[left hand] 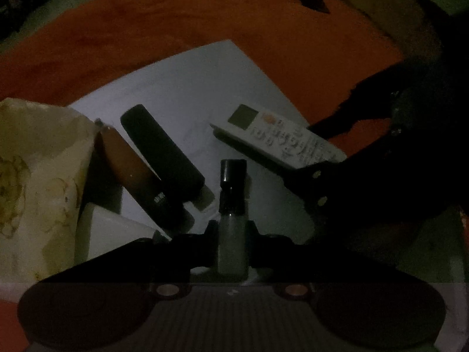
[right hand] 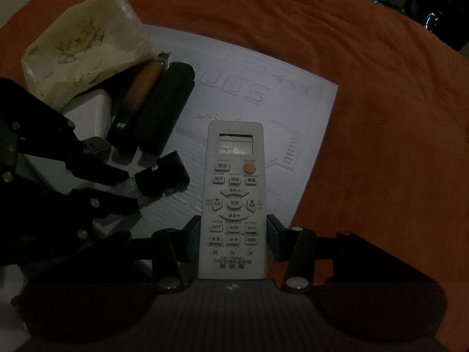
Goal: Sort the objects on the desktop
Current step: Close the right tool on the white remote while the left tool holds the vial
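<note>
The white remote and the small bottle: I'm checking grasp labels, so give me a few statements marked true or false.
1. The right gripper holds the white remote between its fingers. True.
2. The left gripper holds a small bottle. True.
3. The remote's round button is green. False: it is orange.
4. The objects lie on a bare wooden table. False: a white board lies over orange cloth.

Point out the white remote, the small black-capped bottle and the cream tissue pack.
white remote (right hand: pixel 233 196), right wrist view, on its keypad.
small bottle (left hand: pixel 232 236), left wrist view, on its pale body.
tissue pack (right hand: pixel 85 50), right wrist view, on its top face.
</note>
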A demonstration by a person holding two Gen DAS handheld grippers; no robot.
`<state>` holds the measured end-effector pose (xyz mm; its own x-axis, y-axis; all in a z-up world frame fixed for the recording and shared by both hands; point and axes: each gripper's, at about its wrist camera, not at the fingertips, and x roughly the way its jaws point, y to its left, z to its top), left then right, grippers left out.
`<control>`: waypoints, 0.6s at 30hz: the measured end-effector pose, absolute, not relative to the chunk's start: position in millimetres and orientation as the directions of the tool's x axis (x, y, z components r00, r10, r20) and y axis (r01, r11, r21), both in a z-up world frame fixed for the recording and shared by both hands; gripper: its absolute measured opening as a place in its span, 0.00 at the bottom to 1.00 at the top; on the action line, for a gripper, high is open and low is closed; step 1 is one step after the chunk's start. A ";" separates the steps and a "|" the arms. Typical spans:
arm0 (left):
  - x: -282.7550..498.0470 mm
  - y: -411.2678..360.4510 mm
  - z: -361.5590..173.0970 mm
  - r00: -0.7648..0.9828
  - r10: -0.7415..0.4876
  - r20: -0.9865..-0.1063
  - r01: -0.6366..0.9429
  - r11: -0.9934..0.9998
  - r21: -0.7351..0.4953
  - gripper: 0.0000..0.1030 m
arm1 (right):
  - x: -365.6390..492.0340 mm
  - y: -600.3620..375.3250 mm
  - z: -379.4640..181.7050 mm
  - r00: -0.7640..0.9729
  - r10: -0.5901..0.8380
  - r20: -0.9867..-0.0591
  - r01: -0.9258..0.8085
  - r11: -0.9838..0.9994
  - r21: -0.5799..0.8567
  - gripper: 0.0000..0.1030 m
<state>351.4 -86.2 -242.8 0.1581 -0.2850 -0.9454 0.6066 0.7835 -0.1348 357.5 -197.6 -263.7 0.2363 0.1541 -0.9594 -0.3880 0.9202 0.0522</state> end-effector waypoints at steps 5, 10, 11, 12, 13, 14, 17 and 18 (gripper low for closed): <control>353.7 -98.6 -242.2 0.176 -0.226 -0.958 0.585 0.807 -0.083 0.18 | 359.2 -194.7 -263.5 0.228 0.143 -0.963 -0.392 0.919 0.044 0.48; 355.4 -108.9 -244.9 0.165 -0.200 -0.966 0.588 0.806 -0.066 0.25 | 362.2 -189.2 -264.8 0.221 0.110 -0.969 -0.393 0.919 0.015 0.48; 356.1 -110.2 -245.3 0.158 -0.194 -0.968 0.592 0.803 -0.064 0.25 | 363.5 -188.0 -265.2 0.219 0.101 -0.970 -0.398 0.917 0.006 0.48; 356.8 -111.7 -243.4 0.158 -0.187 -0.970 0.593 0.803 -0.058 0.25 | 364.6 -187.4 -265.6 0.218 0.095 -0.971 -0.401 0.916 0.000 0.48; 357.3 -112.7 -242.1 0.161 -0.183 -0.970 0.591 0.805 -0.053 0.25 | 365.7 -187.4 -266.1 0.217 0.092 -0.972 -0.403 0.915 -0.003 0.48; 357.2 -113.6 -242.5 0.165 -0.182 -0.969 0.585 0.810 -0.052 0.26 | 366.7 -187.3 -266.6 0.216 0.089 -0.972 -0.404 0.915 -0.006 0.48; 353.6 -114.7 -243.7 0.179 -0.181 -0.967 0.578 0.814 -0.045 0.20 | 366.2 -187.0 -268.4 0.218 0.086 -0.972 -0.409 0.912 -0.011 0.49; 351.8 -115.6 -243.1 0.190 -0.183 -0.965 0.581 0.813 -0.040 0.15 | 364.6 -186.5 -268.2 0.227 0.088 -0.970 -0.412 0.911 -0.014 0.48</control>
<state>351.8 -115.6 -243.1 0.1897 -0.1826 -0.9647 0.5813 0.8127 -0.0396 364.6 -186.5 -268.2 0.2265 0.0880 -0.9700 -0.4120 0.9111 -0.0136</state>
